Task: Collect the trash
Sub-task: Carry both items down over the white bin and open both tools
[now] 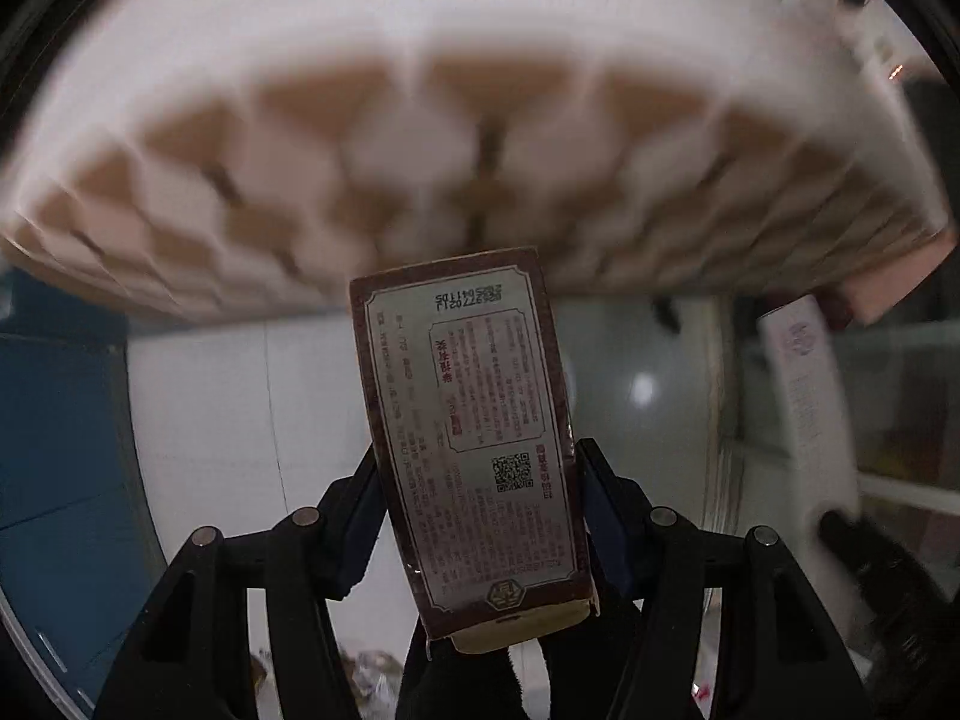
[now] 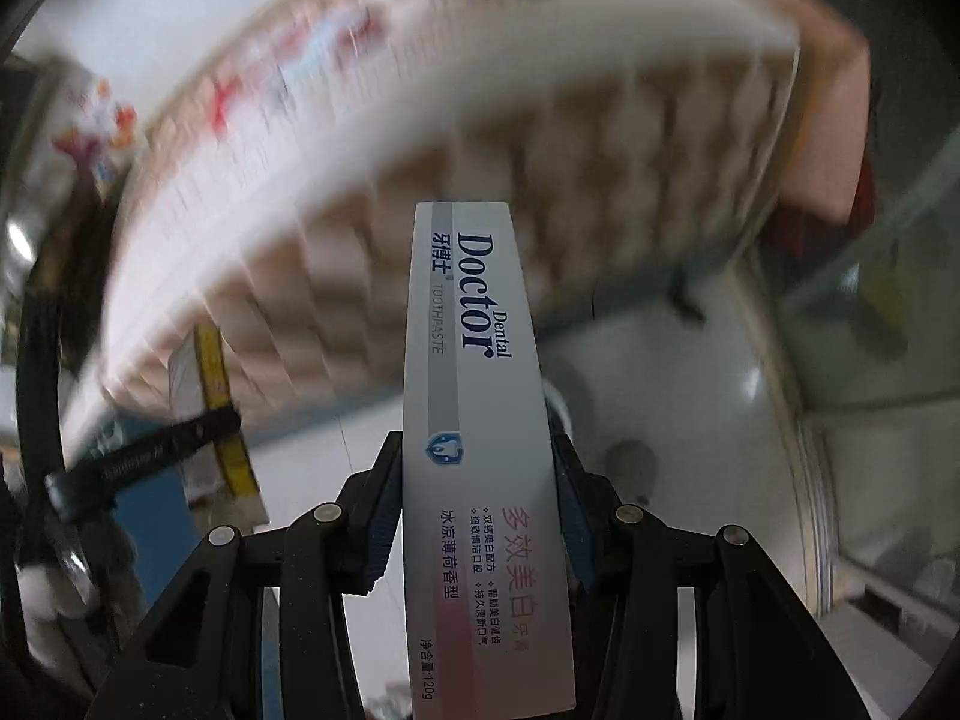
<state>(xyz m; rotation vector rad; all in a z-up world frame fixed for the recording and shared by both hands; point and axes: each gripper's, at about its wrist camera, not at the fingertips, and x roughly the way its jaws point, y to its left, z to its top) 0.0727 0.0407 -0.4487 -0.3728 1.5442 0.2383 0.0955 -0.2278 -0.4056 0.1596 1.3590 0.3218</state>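
My left gripper (image 1: 480,459) is shut on a flat carton with a dark red border and a grey printed label with a QR code (image 1: 462,432); blue pads (image 1: 606,516) press on its long sides. My right gripper (image 2: 476,444) is shut on a white Dental Doctor toothpaste box (image 2: 474,420), which stands up between the pads (image 2: 384,516). Each view shows the other hand's load: the white box (image 1: 804,408) at the right, the carton's yellow edge (image 2: 225,420) at the left. Both views are blurred by motion.
A white slab with a brown honeycomb side (image 1: 480,168) fills the upper part of both views (image 2: 540,192). Below it lies a shiny white tiled floor (image 1: 240,420). A blue container (image 1: 60,450) stands at the left. Crumpled wrappers (image 1: 372,678) lie low.
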